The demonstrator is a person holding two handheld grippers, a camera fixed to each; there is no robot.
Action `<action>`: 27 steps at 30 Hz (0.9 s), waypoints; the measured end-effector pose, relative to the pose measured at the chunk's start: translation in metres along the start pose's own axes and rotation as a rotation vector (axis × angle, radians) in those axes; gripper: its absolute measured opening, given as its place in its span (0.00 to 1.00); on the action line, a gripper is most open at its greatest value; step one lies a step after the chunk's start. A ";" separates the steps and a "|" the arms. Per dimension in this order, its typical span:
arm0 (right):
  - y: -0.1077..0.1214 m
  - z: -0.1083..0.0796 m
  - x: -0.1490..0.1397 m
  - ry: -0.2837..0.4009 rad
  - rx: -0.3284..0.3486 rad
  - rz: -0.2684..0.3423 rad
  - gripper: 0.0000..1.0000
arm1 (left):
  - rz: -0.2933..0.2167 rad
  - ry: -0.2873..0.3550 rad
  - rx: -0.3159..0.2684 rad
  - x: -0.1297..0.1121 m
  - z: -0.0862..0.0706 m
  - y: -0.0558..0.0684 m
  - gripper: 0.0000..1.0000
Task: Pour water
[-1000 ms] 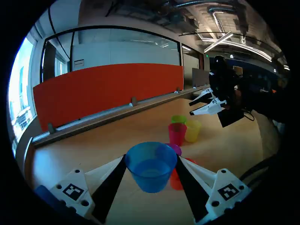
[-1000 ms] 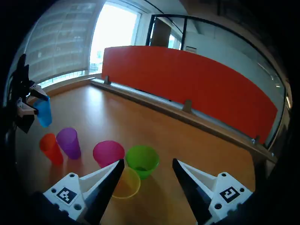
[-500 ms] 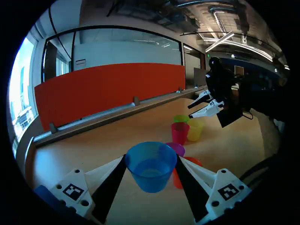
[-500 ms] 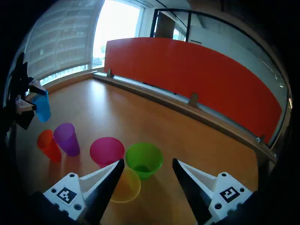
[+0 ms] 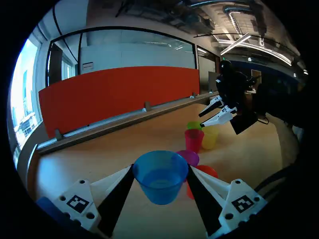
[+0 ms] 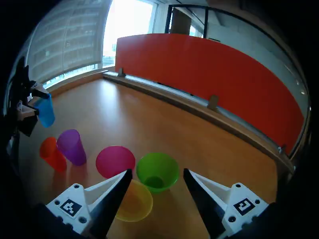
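The left gripper clamps the blue cup between both fingers, upright above the table so its water stays in. The right gripper hangs wide open, empty, over the green cup, well clear of the table's far edge. Its finger hides part of the yellow cup.

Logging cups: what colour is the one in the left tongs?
Blue cup, best in the left gripper view.

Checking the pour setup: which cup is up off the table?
The blue cup, held in the left tool; the orange, purple, pink, green and yellow cups all stand on the table.
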State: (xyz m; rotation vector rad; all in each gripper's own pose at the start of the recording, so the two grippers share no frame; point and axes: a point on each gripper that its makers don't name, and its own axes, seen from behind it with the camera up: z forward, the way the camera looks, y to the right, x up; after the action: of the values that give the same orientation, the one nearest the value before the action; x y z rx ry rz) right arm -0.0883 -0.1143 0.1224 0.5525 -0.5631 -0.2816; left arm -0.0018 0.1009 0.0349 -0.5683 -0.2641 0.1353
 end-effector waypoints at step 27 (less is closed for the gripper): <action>-0.001 0.017 -0.010 -0.094 0.013 -0.002 1.00 | 0.008 0.001 -0.001 0.002 -0.005 0.005 0.88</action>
State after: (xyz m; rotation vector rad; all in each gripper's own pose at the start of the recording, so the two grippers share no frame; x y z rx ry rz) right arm -0.1068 -0.1183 0.1295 0.5545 -0.6563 -0.3072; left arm 0.0008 0.1033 0.0284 -0.5701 -0.2610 0.1426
